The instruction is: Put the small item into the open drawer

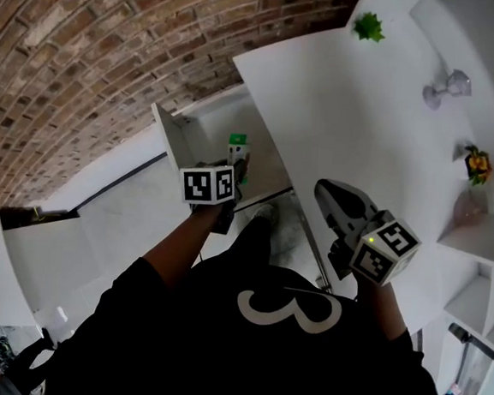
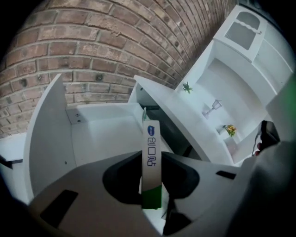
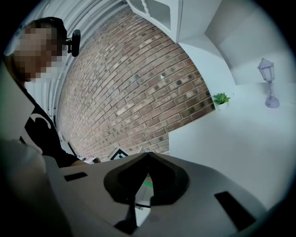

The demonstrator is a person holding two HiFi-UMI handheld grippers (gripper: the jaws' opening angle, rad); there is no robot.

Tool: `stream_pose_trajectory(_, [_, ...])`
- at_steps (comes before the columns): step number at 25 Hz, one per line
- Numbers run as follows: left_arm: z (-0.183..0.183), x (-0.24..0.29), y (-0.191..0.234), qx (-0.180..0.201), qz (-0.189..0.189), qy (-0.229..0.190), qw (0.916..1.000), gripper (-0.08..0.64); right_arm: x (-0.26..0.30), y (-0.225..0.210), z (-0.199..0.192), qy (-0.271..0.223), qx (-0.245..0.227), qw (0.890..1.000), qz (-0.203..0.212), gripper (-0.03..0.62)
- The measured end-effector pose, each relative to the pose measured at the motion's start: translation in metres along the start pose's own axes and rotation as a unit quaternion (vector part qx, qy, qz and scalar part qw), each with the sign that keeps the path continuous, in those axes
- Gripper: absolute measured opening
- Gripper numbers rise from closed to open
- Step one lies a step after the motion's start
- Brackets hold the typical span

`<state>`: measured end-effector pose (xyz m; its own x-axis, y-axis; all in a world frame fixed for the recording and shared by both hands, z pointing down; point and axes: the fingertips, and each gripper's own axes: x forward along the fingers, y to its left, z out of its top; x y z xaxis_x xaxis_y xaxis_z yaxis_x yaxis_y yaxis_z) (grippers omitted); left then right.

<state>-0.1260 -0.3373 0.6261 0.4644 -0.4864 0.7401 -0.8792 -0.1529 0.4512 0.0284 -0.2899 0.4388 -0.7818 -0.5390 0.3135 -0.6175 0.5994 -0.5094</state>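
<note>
Fig.: L tongs (image 2: 151, 162) clamped across flat faces of slim box (image 2: 151, 136), held upright, open drawer (image 2: 48, 134) just beyond tips. Box prob. light, stiff card, crushable; a mid-body pinch suits. R tongs (image 3: 147, 159) closed, empty.

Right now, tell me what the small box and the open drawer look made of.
Small box: likely printed cardboard, slightly glossy; flat faces, crisp edges, blue lettering, green end.
Drawer: seems white painted or laminated board, smooth matte; thin flat panels, screw heads in a corner.
</note>
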Motion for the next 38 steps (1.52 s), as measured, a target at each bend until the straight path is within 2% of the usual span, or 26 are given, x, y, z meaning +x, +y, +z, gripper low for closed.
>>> stream_pose_trajectory(16, [-0.026,0.075,0.057,-0.011,0.046,0.072,0.9963,0.086,0.025,-0.025,-0.019,0.032,0.03,0.999,-0.011,0.011])
stream_pose_trajectory(25, [-0.039,0.093,0.076,0.014,0.085,0.097,0.9915,0.087,0.027,-0.032,-0.023,0.036,0.039,0.998,-0.023,0.011])
stream_pose_trajectory(29, [-0.037,0.095,0.072,0.023,0.085,0.091,0.992,0.088,0.023,-0.033,-0.025,0.036,0.043,0.998,-0.03,0.011])
stream_pose_trajectory(32, [-0.038,0.097,0.069,0.023,0.075,0.091,0.9928,0.114,0.021,-0.034,-0.027,0.034,0.047,0.998,-0.033,0.011])
stream_pose_trajectory(38, [-0.036,0.096,0.065,0.012,0.064,0.087,0.9941,0.217,0.019,-0.032,-0.026,0.025,0.049,0.998,-0.028,0.011])
